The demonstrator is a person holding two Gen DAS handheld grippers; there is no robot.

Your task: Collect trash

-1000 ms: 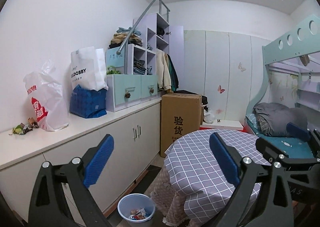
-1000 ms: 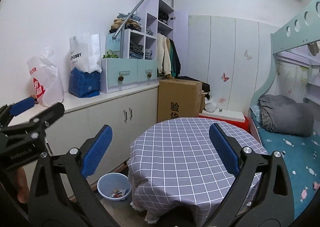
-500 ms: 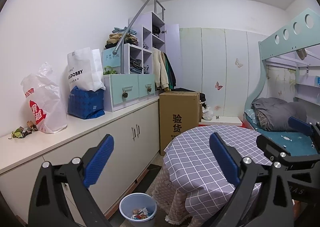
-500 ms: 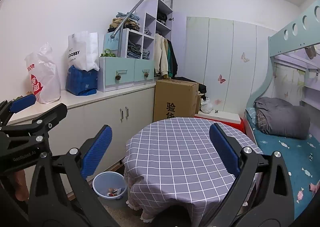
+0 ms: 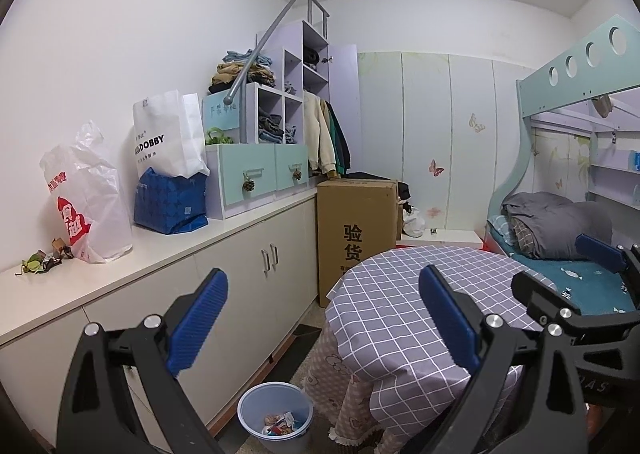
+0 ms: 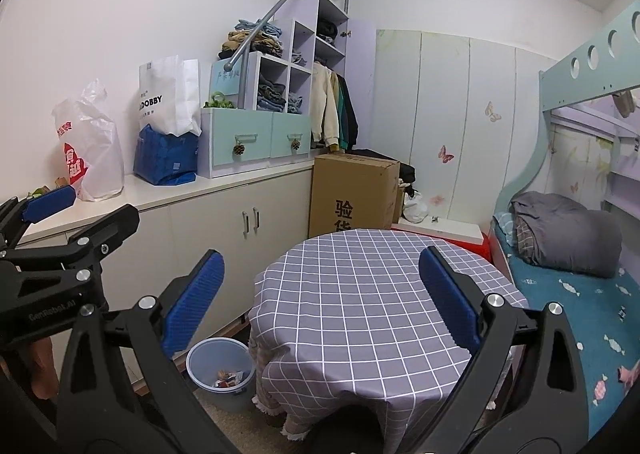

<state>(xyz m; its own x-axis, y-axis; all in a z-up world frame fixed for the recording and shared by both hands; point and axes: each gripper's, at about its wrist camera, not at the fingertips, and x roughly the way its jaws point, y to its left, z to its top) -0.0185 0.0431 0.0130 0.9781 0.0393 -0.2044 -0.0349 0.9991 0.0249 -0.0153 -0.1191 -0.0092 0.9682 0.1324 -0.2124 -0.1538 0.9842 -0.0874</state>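
Observation:
A pale blue bin (image 5: 275, 412) with wrappers inside stands on the floor between the cabinet and the round table; it also shows in the right wrist view as bin (image 6: 220, 370). Small crumpled wrappers (image 5: 42, 260) lie on the white countertop (image 5: 48, 296) at far left, beside a white plastic bag (image 5: 86, 198). My left gripper (image 5: 322, 318) is open and holds nothing, well above the bin. My right gripper (image 6: 320, 304) is open too, hovering over the checked tablecloth (image 6: 360, 294). The left gripper's body shows at the left edge of the right wrist view.
A cardboard box (image 5: 358, 232) stands past the cabinet. On the countertop sit a blue bag (image 5: 170, 202), a white paper bag (image 5: 166, 138) and a drawer unit (image 5: 260, 174). A bunk bed (image 6: 576, 254) with grey bedding fills the right side.
Both views have shifted slightly: the camera tilted down and drew back a little, so the bin sits higher in the frame. Both grippers stayed open and empty.

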